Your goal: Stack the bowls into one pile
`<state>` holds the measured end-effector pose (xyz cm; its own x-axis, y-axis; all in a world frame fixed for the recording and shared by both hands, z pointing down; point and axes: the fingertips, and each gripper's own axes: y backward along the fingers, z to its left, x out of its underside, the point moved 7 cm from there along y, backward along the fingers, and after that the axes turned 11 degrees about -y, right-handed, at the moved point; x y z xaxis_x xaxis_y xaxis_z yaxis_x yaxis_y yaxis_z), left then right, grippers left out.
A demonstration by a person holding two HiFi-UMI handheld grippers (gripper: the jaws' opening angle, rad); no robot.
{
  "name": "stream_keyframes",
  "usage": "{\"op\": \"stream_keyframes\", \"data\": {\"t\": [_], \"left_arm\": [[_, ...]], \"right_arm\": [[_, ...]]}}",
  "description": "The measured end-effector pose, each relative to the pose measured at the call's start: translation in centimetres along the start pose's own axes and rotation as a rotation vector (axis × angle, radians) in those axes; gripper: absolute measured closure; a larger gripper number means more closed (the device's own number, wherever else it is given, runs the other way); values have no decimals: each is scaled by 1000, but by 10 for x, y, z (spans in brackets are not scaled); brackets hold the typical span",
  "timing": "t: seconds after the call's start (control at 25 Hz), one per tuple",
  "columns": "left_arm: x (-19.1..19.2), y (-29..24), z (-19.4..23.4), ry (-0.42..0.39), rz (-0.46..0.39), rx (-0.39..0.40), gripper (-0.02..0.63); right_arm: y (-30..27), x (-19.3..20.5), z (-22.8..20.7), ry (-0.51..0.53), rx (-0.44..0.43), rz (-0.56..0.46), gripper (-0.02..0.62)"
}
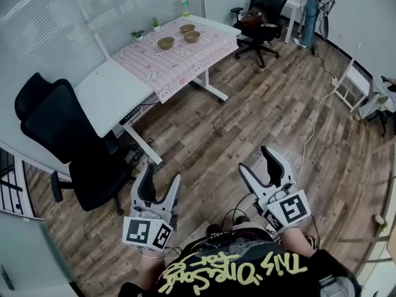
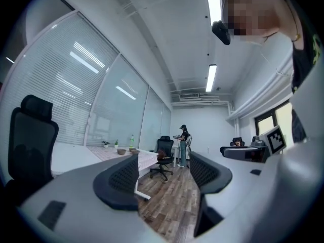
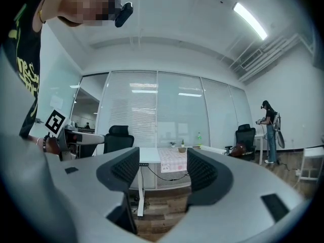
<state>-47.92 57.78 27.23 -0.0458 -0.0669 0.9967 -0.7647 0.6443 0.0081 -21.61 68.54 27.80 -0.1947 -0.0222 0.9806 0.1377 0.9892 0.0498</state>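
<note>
Bowls (image 1: 192, 36) sit on the table (image 1: 179, 64), well beyond spread, empty left tongs (image 1: 161, 176) and right tongs (image 1: 256, 159).

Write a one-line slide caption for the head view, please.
Open, empty left tongs and right tongs above wooden floor; three unstacked bowls on the far table.

Bowls (image 1: 166, 43) on table (image 1: 180, 67); bottle (image 1: 184, 4) behind; chair (image 1: 68, 147) left.

A long white rectangular table (image 1: 111, 98) stands in the upper left of the head view. A pink patterned cloth (image 1: 185, 64) covers its far half. On the cloth sit three bowls, unstacked: the left brown round bowl (image 1: 166, 43), the far brown round bowl (image 1: 187, 28) and the right brown round bowl (image 1: 192, 36). Also there are two small green potted plants (image 1: 137, 34) and a clear plastic bottle (image 1: 184, 5).
</note>
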Motion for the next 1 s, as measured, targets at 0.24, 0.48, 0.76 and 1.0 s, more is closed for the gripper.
{"op": "stream_keyframes", "data": {"t": [0.24, 0.48, 0.76, 1.0], "left_arm": [[11, 7, 17, 0, 14, 39, 291], [8, -1, 18, -13, -10, 53, 299], [5, -34, 32, -37, 4, 22, 299], [8, -88, 44, -46, -6, -23, 299]], "right_arm": [[3, 14, 16, 22, 46, 60, 319], [-8, 17, 17, 2, 39, 66, 319], [-47, 11, -15, -9, 16, 37, 321], [-88, 12, -63, -20, -13, 28, 319]]}}
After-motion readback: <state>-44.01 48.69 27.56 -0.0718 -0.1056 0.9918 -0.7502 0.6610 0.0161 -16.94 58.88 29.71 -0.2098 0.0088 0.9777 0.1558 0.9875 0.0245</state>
